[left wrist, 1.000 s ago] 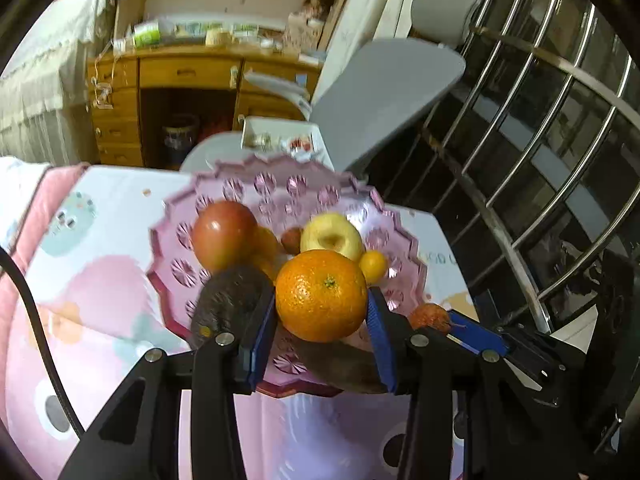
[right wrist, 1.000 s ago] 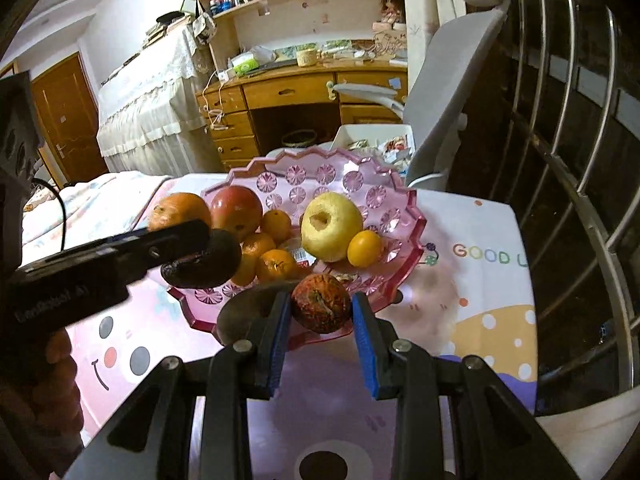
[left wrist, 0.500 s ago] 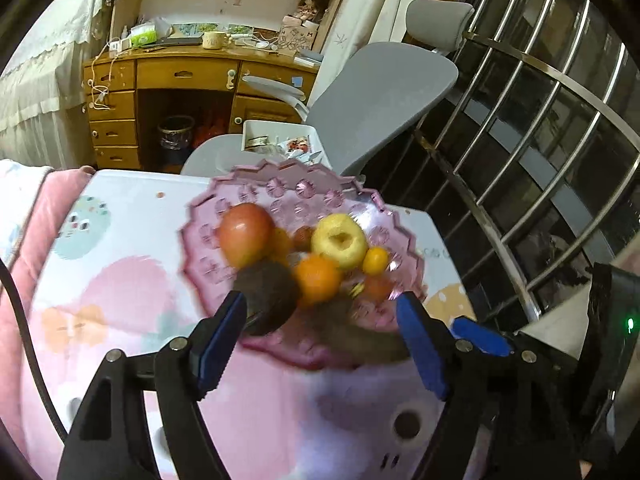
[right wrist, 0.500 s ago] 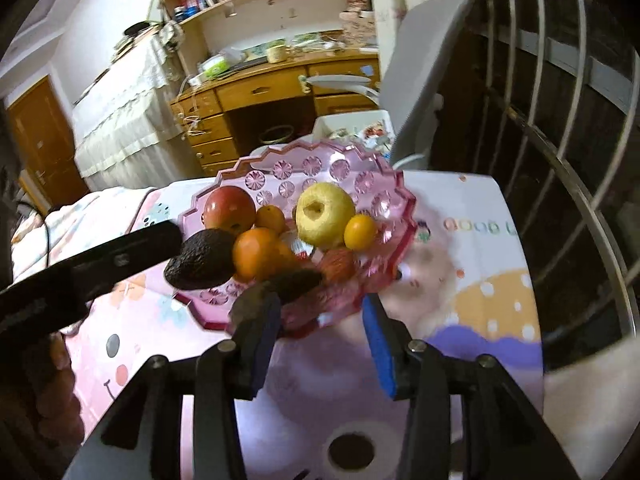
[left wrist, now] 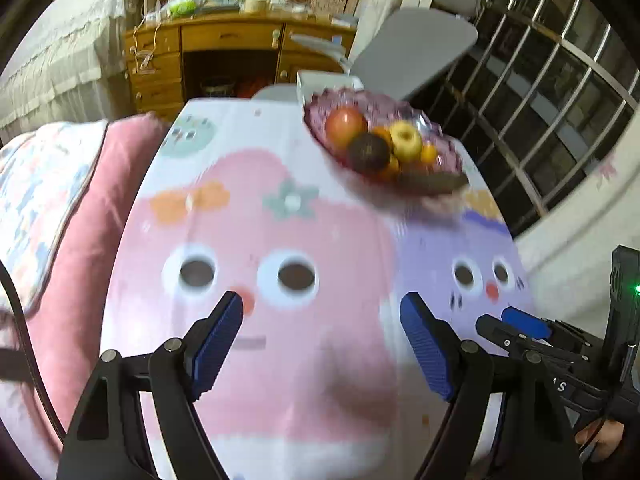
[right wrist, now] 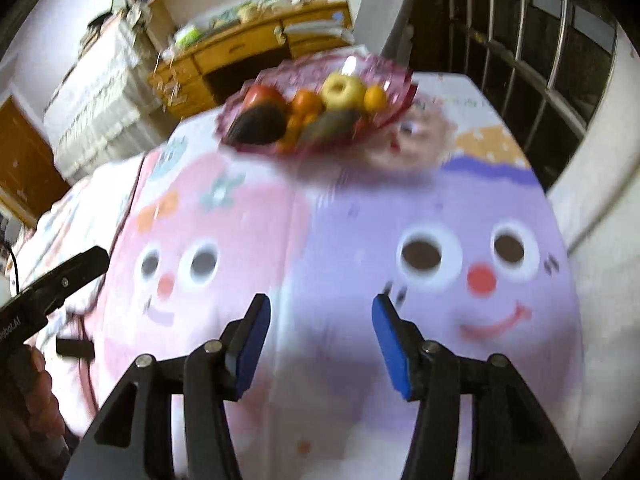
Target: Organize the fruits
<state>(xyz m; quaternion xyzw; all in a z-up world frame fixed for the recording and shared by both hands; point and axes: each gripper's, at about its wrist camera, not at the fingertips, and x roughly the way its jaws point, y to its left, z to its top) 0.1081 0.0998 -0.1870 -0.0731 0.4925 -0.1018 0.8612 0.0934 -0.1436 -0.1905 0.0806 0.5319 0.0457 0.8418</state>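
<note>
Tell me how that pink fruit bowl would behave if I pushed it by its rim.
The pink bowl looks like rigid cut glass or clear plastic, so it would probably slide rather than flex. It is heaped with fruit, so likely fairly heavy. The round yellow apple and small orange near the top might roll if it jolts.

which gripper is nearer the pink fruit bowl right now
Neither clearly; it looks about even. The left gripper and right gripper both hang open and empty over the near part of the cartoon tablecloth, while the pink fruit bowl sits at the far end.

Cartoon-face tablecloth (left wrist: 304, 240), wooden desk (left wrist: 232, 40), grey chair (left wrist: 412, 48), window bars (right wrist: 520, 40).
</note>
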